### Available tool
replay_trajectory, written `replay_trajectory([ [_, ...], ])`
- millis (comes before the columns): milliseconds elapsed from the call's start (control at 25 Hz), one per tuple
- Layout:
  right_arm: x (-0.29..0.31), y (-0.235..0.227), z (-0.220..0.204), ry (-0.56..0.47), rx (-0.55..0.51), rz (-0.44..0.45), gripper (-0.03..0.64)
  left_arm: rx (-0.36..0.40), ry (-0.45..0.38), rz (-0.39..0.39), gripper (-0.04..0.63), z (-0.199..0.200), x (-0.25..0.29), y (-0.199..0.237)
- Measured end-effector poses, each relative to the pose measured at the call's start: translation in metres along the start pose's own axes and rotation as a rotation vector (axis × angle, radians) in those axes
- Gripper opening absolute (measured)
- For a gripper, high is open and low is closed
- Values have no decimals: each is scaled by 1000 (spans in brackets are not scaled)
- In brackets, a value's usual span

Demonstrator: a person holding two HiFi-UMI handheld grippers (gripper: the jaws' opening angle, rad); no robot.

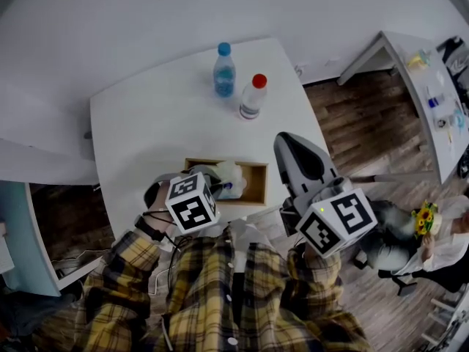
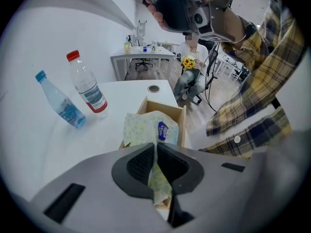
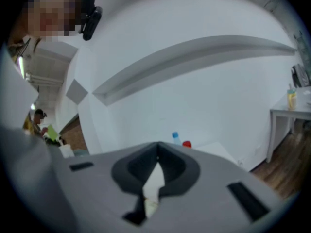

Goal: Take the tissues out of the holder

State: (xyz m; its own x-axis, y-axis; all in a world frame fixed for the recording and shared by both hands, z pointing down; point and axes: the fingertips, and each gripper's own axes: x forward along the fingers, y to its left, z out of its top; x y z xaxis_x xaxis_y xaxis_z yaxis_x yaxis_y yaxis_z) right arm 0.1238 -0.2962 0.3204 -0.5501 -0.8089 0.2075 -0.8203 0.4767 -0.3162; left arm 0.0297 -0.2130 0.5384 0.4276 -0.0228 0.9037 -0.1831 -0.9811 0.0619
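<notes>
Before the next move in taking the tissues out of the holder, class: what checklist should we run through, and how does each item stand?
1. Left tool shut on the tissue pack: ok, its jaws pinch the wrapper.
2. Pack out of the holder: not ok, part of it sits inside.
3. Lift path free of the blue-cap bottle and red-cap bottle: ok, both stand at the far side of the table, apart from the holder.
4. Right tool out of the way: ok, raised beside the table, jaws together.
5. Right tool empty: cannot tell.
6. Holder steadied: not ok, nothing holds it down.
</notes>
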Motion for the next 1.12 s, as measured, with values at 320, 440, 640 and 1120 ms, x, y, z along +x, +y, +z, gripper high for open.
replay_trajectory([
  [320, 1, 15, 14, -10, -56, 37, 9, -11, -125, 85, 41, 28, -44, 10],
  [440, -2, 17, 18, -20, -65, 37, 9, -59, -242, 141, 41, 49, -69, 21],
  [640, -6, 18, 18, -21, -74, 36, 9, -163, -438, 208, 41, 81, -106, 41],
  [1120, -5, 19, 27, -35, -97, 35, 9, -336, -845, 362, 41, 126, -191, 76],
])
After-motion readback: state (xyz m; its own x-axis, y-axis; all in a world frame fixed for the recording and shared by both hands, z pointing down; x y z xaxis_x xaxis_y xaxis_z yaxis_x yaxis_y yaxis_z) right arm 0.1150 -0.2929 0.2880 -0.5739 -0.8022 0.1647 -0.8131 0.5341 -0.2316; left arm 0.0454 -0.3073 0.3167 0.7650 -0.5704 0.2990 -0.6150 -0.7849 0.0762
